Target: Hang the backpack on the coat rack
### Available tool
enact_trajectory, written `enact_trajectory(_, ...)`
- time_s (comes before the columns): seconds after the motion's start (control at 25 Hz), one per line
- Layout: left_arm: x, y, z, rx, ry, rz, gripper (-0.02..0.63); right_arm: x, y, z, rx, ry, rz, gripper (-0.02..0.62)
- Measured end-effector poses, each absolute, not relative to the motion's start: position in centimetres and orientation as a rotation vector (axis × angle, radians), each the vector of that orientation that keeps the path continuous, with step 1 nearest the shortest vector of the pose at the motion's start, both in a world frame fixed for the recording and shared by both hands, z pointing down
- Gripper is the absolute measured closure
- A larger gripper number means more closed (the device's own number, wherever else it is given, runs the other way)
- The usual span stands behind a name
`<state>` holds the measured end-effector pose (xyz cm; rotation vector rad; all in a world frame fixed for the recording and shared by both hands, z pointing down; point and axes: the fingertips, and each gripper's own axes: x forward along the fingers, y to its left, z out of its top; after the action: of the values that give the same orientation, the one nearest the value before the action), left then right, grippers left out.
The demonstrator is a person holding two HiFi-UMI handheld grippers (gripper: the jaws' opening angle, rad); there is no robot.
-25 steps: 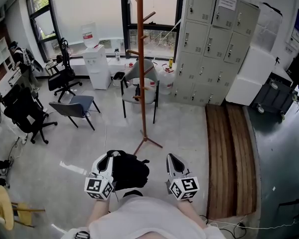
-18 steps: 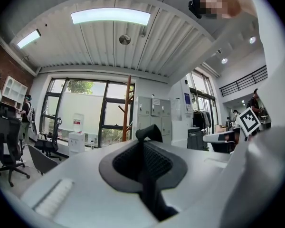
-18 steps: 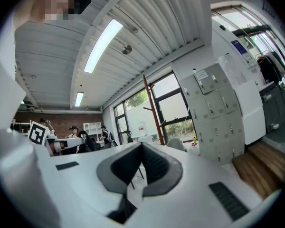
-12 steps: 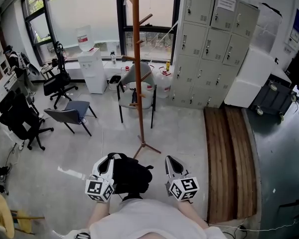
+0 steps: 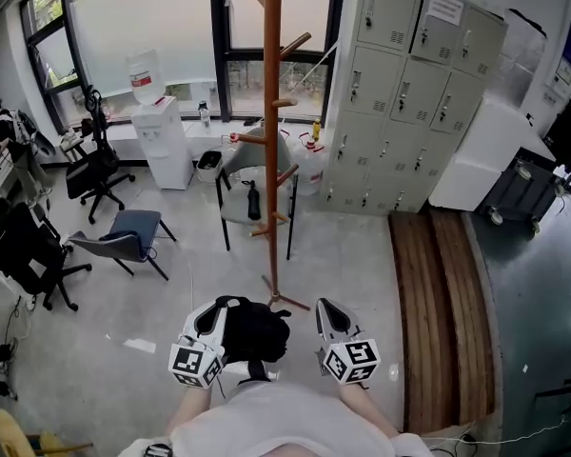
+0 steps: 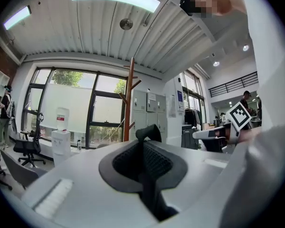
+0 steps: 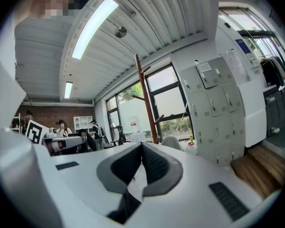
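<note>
A black backpack [image 5: 254, 331] hangs low in front of the person, between the two grippers. My left gripper [image 5: 212, 314] is shut on its black strap [image 6: 151, 131], whose loop pokes up past the closed jaws [image 6: 143, 144]. My right gripper [image 5: 328, 312] is level beside the bag, shut with nothing between its pads [image 7: 141, 147]. The tall brown wooden coat rack [image 5: 272, 160] stands straight ahead with its feet just beyond the grippers. The rack [image 6: 128, 103] also shows in the left gripper view, and the same rack [image 7: 147, 103] in the right gripper view.
A chair [image 5: 257, 174] stands right behind the rack. Grey lockers [image 5: 409, 84] line the right wall, with a wooden floor strip [image 5: 443, 293] in front. A water dispenser [image 5: 157, 131] and office chairs [image 5: 124, 241] are to the left. People are visible at desks in the right gripper view.
Both grippers and the backpack have moved forward together toward the coat rack. Its base now lies just ahead of the grippers. The grip on the strap is unchanged.
</note>
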<state>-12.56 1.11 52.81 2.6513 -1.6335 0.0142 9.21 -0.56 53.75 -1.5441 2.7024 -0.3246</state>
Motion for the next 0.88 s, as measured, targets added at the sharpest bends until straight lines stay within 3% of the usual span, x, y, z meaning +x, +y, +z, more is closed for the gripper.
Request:
enact_trajectory(0.4, -16.4, -11.2, 51.3, 2.849, -1.446, 0.05, 0.586, 4.4, -11.6, 53.2, -1.67, 2.615, -0.315, 0.588)
enact_trajectory(0.88, -17.4, -17.4, 50.0, 2.821, -1.448, 0.002, 0.586, 4.3, -16.5, 53.2, -1.678, 2.607, -0.331, 0.588)
